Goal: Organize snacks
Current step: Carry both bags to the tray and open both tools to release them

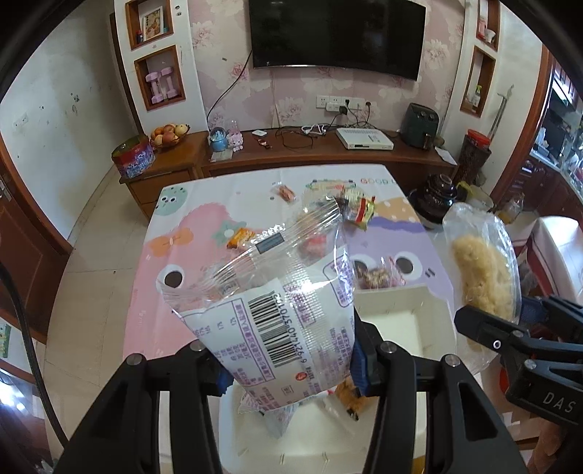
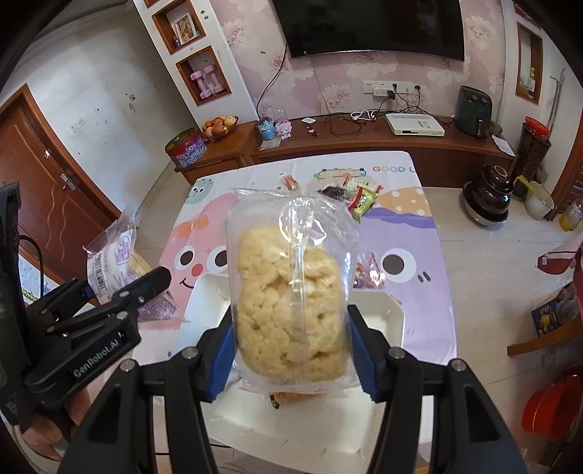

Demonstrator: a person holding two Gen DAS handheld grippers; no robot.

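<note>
Left gripper (image 1: 288, 368) clamped on a white snack packet (image 1: 277, 321), blue pads pressed on both side edges, jaws partway closed. Packet upright between the fingers, barcode side to the camera, digits starting "6 921440" legible, rest of the purple print too small to read. Clear sealed top end sticking up past the fingertips.

Right gripper (image 2: 291, 350) clamped the same way on a clear bag (image 2: 291, 291) of pale yellow puffed pieces, jaws partway closed, pads on both sides of the bag. Bag upright, centre seam to the camera, no readable print.

Two grippers, two packs, one each, both held above the white tray (image 2: 382, 313). An orange item just visible in the tray under the held packs, not identifiable.

Lettering "GenRobot.AI" on the left gripper body in the right wrist view; "DAS" on the right gripper body in the left wrist view.

Tray on a table with a cartoon tablecloth (image 2: 400, 233), "GOOD" printed near the far edge. Loose wrapped snacks (image 2: 359, 198) scattered beyond the tray: one orange packet alone, a small pile near the far edge, a few more beside the tray; exact count unclear.

TV (image 1: 337, 32) on the far wall.
</note>
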